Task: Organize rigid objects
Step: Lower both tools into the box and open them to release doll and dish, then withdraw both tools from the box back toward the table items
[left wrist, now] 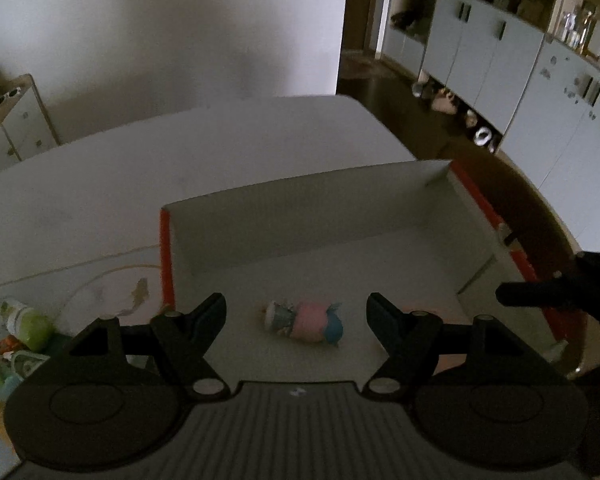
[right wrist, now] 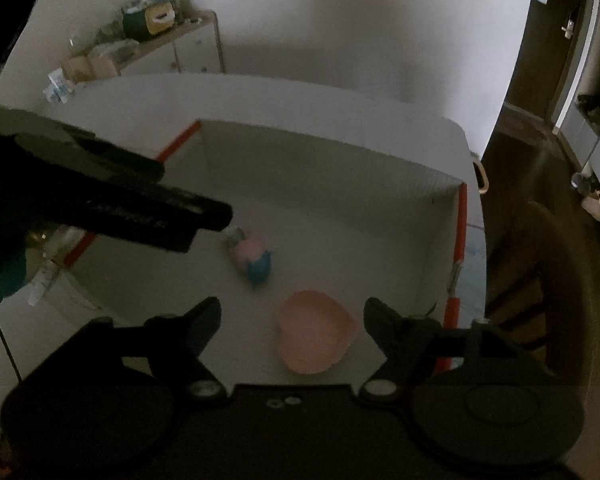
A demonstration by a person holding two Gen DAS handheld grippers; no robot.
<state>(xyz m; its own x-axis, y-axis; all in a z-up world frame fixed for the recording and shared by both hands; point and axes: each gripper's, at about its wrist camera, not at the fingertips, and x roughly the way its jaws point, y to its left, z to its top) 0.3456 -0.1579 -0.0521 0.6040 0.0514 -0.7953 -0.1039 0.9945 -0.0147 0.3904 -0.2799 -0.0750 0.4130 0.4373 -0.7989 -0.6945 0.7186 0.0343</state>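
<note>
A white cardboard box with red edges stands open on the table. On its floor lies a small pink and blue toy figure, on its side. My left gripper hangs open above the toy, touching nothing. In the right wrist view the same toy figure lies mid-box, and a pink heart-shaped dish rests near the box's front right. My right gripper stands open over the dish, clear of it. The left gripper's black body crosses that view from the left.
Left of the box, on a patterned mat, lie a green bottle and several small colourful items. A low cabinet with clutter stands by the far wall. Grey cupboards and a dark floor lie to the right.
</note>
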